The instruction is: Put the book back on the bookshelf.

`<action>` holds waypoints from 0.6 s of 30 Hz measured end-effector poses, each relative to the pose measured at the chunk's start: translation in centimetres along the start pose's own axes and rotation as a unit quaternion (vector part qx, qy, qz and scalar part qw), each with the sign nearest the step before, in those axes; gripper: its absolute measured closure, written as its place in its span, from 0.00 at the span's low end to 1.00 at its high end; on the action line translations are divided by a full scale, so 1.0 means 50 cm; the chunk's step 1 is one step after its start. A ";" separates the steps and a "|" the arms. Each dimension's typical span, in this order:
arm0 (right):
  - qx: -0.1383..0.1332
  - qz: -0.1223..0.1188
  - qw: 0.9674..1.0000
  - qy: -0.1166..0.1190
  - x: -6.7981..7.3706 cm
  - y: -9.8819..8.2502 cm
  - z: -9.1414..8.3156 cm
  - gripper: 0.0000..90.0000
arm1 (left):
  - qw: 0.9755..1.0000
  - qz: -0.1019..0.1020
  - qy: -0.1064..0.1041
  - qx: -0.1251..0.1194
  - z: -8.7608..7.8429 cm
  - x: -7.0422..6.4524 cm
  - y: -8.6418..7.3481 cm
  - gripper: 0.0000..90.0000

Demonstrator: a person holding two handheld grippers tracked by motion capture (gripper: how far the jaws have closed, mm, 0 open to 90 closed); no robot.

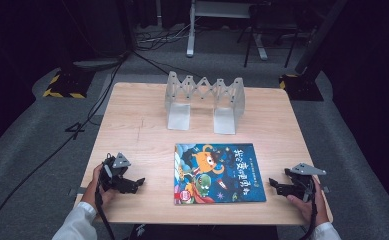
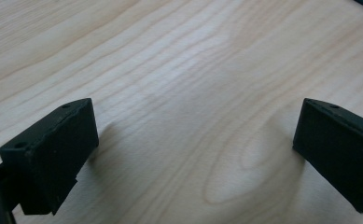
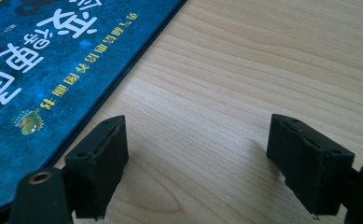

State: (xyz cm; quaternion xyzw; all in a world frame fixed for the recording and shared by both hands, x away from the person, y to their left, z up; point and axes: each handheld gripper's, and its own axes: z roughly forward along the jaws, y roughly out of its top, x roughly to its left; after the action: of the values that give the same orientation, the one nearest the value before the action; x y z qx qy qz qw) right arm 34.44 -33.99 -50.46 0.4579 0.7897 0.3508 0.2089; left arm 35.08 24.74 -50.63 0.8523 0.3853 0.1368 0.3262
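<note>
A blue picture book [image 1: 219, 172] lies flat at the near middle of the worktop [image 1: 132, 125], with the left gripper [image 1: 132, 184] and right gripper [image 1: 278, 188] resting empty and wide open either side, likely poised to lift it toward the far bookstand [image 1: 204, 100].

The left gripper [image 2: 195, 140] is seen with both black jaws spread wide apart over the pale wooden table [image 2: 184, 60] (bare grain between them), each jaw's shadow being cast on the surface.
</note>
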 end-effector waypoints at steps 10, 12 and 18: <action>0.004 -0.032 0.999 0.029 0.007 -0.001 -0.003 0.24 | 0.999 0.039 -0.032 0.003 0.007 -0.051 0.008 0.00; 0.007 -0.047 0.998 0.045 0.012 -0.001 -0.005 0.24 | 0.999 0.038 -0.034 0.001 0.010 -0.057 0.010 0.00; -0.012 -0.056 0.995 0.087 0.039 0.003 -0.010 0.31 | 0.997 0.054 -0.046 0.000 0.021 -0.077 0.022 0.00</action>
State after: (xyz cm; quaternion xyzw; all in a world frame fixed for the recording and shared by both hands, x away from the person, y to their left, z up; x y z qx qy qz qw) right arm 33.21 -32.42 -50.02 0.3784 0.8247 0.3868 0.1644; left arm 33.66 20.83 -50.63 0.8774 0.3234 0.1144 0.3355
